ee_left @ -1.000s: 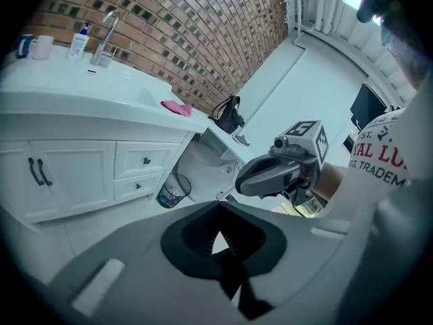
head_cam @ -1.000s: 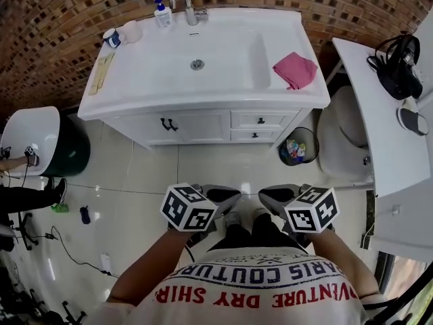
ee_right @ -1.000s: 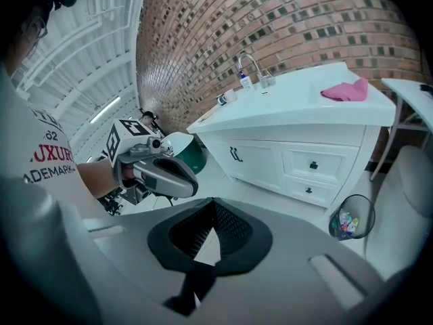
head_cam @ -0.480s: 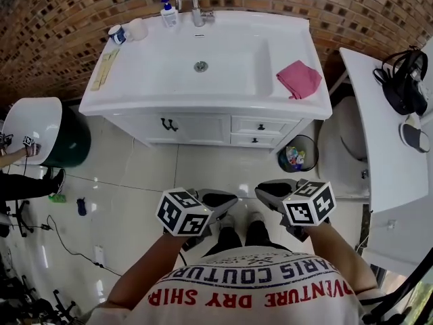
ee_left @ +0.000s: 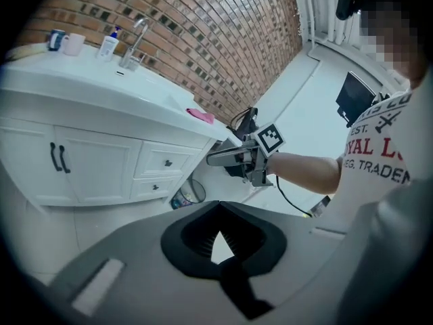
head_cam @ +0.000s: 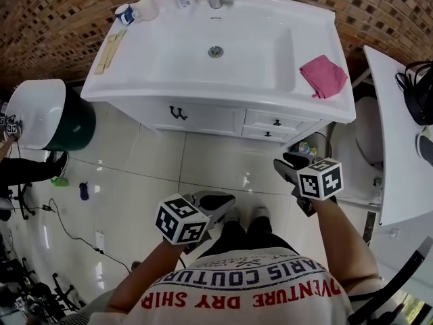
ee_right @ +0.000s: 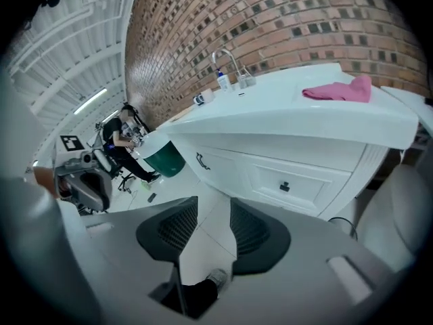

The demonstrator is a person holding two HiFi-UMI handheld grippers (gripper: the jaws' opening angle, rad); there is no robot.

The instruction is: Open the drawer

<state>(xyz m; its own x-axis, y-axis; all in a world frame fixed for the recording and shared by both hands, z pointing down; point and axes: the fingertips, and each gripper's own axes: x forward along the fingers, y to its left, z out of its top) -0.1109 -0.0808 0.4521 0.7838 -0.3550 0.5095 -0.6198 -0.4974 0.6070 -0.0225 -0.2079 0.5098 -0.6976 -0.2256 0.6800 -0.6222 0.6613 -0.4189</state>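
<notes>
Washroom: brown brick wall (head_cam: 61, 5), glossy pale tile floor (head_cam: 169, 161), white sink cabinet (head_cam: 203, 117) with everything shut.

Small white upper drawer (head_cam: 287, 119) sits closed right of the cabinet doors, just under the white tabletop (head_cam: 135, 73). Probably light and rigid, running on slides. The only purchase is its little dark knob (ee_right: 285, 187), small and likely slick, so pinch it squarely and pull straight. Right tool (ee_right: 206, 222) is well apart from it; its jaws have just been opening and stand wide, only floor between. Left tool (ee_left: 218, 215) has its jaws together, empty. Pink cloth (head_cam: 323, 75) lies on the tabletop above.
</notes>
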